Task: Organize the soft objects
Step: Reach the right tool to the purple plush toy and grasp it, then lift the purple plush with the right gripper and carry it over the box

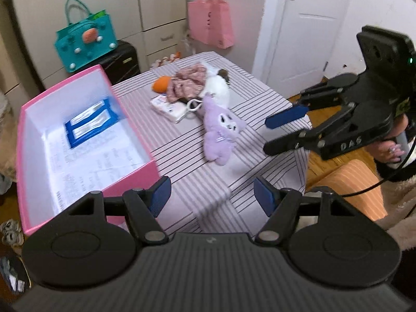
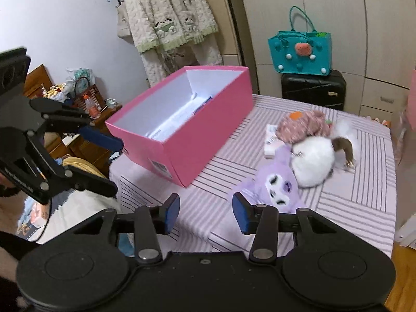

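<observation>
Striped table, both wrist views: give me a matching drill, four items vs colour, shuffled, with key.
Items:
1. open box
2. plush toy nearest the grippers
3. packet inside the box
4. round fluffy toy

Colours:
A. white
B. blue
C. pink
D. purple

Pairs: 1-C, 2-D, 3-B, 4-A

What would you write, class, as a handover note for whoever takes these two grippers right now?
Left gripper: open, empty, near the pink box.
Right gripper: open, empty, just short of the purple plush.
Done: the box holds only a blue packet over printed paper.
Left: purple plush, white plush, pink cloth, orange toy and tissue pack lie on the striped bed.
</observation>
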Motion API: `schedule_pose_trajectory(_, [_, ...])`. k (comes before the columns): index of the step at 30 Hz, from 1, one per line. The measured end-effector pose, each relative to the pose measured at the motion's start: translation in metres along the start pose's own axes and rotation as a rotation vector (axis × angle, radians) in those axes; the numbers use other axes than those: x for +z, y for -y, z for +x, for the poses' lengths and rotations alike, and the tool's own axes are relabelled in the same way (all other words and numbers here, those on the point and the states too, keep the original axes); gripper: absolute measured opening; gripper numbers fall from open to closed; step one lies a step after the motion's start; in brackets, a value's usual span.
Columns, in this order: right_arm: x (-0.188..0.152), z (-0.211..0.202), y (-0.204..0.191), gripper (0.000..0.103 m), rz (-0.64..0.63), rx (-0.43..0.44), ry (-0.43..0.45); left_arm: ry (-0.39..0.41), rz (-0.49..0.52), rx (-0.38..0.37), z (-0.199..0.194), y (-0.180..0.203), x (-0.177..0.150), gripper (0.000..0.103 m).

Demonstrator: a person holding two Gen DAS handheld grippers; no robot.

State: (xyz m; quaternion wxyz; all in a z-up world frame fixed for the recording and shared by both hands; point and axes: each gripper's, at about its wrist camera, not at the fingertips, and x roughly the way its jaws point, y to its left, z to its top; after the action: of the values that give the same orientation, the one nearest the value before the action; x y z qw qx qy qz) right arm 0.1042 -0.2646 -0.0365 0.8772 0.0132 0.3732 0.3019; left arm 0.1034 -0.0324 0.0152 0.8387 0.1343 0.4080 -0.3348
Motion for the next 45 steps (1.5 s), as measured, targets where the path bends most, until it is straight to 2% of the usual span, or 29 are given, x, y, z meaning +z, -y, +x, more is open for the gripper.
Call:
schedule_pose_trajectory(10, [-0.047,0.029,0.031,0.058,0.052,-0.025,0.04,0.084,0.023,-0.063,0.047,0.011,0.013,0.068])
schedule_pose_trajectory(16, [-0.06,0.061,0.047,0.061,0.115,-0.017,0.046,0.052,-0.015,-0.091,0.089,0.008,0.026,0.066])
schedule_pose_trajectory(23, [-0.061,0.08,0.051,0.065,0.117,-0.112,0.106,0.066,-0.038,-0.023,0.132,0.002,0.039,0.062])
schedule_pose_trajectory(26, [-0.062,0.084,0.052,0.068,0.108,-0.125,0.123,0.066,-0.052,0.001,0.146,-0.001,0.041,0.061])
schedule_pose_trajectory(30, [-0.068,0.087,0.049,0.071,0.087,-0.136,0.153,0.053,-0.117,-0.04,0.159,-0.011,0.04,0.058])
schedule_pose_trajectory(33, [-0.071,0.088,0.047,0.079,0.074,-0.132,0.177,0.033,-0.16,-0.08,0.167,-0.017,0.037,0.043])
schedule_pose_trajectory(34, [-0.072,0.089,0.045,0.08,0.069,-0.133,0.185,0.033,-0.183,-0.112,0.167,-0.02,0.036,0.037])
schedule_pose_trajectory(35, [-0.073,0.09,0.044,0.081,0.061,-0.139,0.191,0.028,-0.201,-0.14,0.168,-0.022,0.035,0.035])
schedule_pose_trajectory(39, [-0.078,0.095,0.036,0.084,0.025,-0.183,0.219,0.015,-0.238,-0.18,0.171,-0.025,0.029,0.032])
schedule_pose_trajectory(45, [-0.081,0.101,0.03,0.086,0.019,-0.236,0.256,-0.013,-0.364,-0.242,0.176,-0.034,0.018,0.029])
